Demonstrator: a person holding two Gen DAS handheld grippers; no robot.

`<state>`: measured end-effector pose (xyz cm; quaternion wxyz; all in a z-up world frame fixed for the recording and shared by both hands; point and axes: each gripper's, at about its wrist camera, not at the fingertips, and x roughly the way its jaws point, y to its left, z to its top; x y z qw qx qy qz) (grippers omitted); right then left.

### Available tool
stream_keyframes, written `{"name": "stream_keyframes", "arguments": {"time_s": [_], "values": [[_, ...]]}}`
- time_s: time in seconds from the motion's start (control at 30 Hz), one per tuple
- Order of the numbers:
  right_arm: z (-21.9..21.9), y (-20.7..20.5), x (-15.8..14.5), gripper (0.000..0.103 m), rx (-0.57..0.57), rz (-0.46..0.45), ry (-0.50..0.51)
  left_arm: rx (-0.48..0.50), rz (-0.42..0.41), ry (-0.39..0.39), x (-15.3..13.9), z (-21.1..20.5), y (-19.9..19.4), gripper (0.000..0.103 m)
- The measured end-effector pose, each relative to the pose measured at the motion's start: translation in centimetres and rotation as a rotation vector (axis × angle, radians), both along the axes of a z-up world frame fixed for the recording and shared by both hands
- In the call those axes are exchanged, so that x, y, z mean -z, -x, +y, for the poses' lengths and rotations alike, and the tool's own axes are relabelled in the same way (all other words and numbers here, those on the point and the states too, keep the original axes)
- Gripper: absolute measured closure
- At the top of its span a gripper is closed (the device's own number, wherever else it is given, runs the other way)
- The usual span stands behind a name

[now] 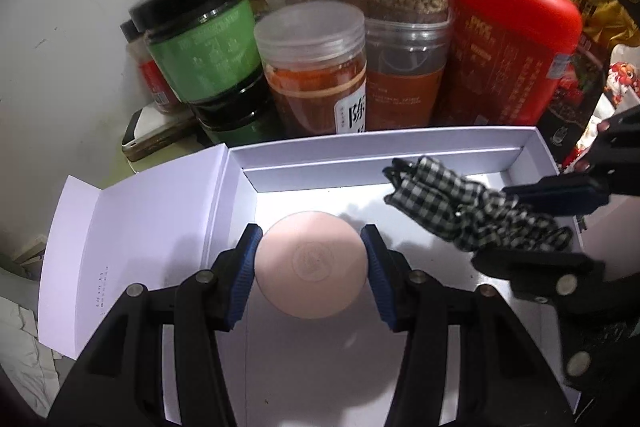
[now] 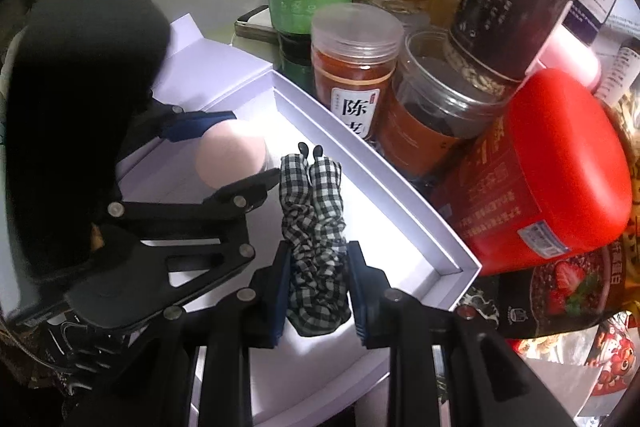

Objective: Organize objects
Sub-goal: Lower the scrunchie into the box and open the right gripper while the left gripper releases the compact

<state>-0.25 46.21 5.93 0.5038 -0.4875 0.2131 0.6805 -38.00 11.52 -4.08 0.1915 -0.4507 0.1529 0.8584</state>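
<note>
My left gripper [image 1: 311, 265] clamps the rigid pink compact [image 1: 310, 265] by its rim; my right gripper [image 2: 316, 291] pinches the limp checked cloth [image 2: 316, 227] mid-bundle over the white box [image 2: 384, 163].

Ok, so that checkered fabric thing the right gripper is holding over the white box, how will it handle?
The checkered fabric piece looks floppy: it bunches and droops past the right gripper. Probably light, and unlikely to roll or slip in the white box.
</note>
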Motion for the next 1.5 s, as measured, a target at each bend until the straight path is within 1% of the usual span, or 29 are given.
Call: {"name": "stream_keyframes", "arguments": {"time_s": [0.17, 0.3, 0.4, 0.5, 0.63, 0.8, 0.87, 0.9, 0.93, 1.0, 1.07, 1.1, 1.13, 1.23, 1.3, 1.4, 1.5], "values": [[0.7, -0.1, 0.9, 0.077, 0.04, -0.03, 0.035, -0.02, -0.046, 0.0, 1.2, 0.0, 0.9, 0.054], [1.4, -0.4, 1.5, 0.075, 0.061, -0.008, 0.089, -0.025, -0.075, 0.008, 1.7, 0.1, 1.3, 0.054], [1.9, -0.7, 2.1, 0.075, 0.086, 0.009, 0.143, -0.033, -0.096, -0.006, 1.9, -0.1, 1.5, 0.054], [2.2, -1.0, 2.5, 0.075, 0.112, 0.023, 0.176, -0.036, -0.095, -0.001, 1.9, -0.1, 1.5, 0.054], [2.5, -1.1, 3.1, 0.075, 0.133, 0.006, 0.195, -0.037, -0.094, 0.021, 2.0, 0.2, 1.3, 0.054], [2.6, -1.4, 3.1, 0.075, 0.166, -0.008, 0.187, -0.049, -0.092, -0.002, 1.7, 0.0, 1.2, 0.054], [2.6, -1.6, 3.2, 0.072, 0.179, -0.006, 0.19, -0.058, -0.088, -0.006, 1.6, -0.1, 1.1, 0.054], [2.6, -1.7, 3.2, 0.067, 0.186, -0.007, 0.19, -0.062, -0.086, -0.004, 1.6, -0.1, 1.1, 0.052], [2.6, -1.7, 3.2, 0.059, 0.189, -0.005, 0.192, -0.065, -0.082, 0.001, 1.5, -0.1, 1.0, 0.051], [2.3, -1.9, 3.3, 0.048, 0.183, 0.012, 0.197, -0.062, -0.081, -0.007, 1.4, 0.0, 0.9, 0.046], [1.9, -2.2, 3.2, 0.045, 0.198, 0.012, 0.173, -0.067, -0.086, -0.019, 1.2, -0.1, 0.7, 0.045], [1.7, -2.4, 3.1, 0.04, 0.212, 0.008, 0.162, -0.071, -0.089, -0.022, 1.0, 0.0, 0.6, 0.044], [1.6, -2.6, 3.0, 0.036, 0.222, 0.009, 0.152, -0.078, -0.093, -0.029, 0.9, 0.0, 0.5, 0.044], [1.1, -3.2, 2.7, 0.033, 0.211, 0.054, 0.145, -0.101, -0.09, -0.062, -0.1, -0.9, 0.3, 0.044], [0.7, -3.5, 2.5, 0.033, 0.22, 0.07, 0.138, -0.119, -0.06, -0.073, -0.9, -1.0, 0.0, 0.043], [0.1, -3.7, 2.4, 0.033, 0.212, 0.09, 0.147, -0.137, -0.001, -0.064, -2.5, -0.8, -0.7, 0.04], [-0.7, -3.9, 2.2, 0.033, 0.217, 0.109, 0.143, -0.155, 0.061, -0.024, -3.6, -1.0, -0.8, 0.037]]}}
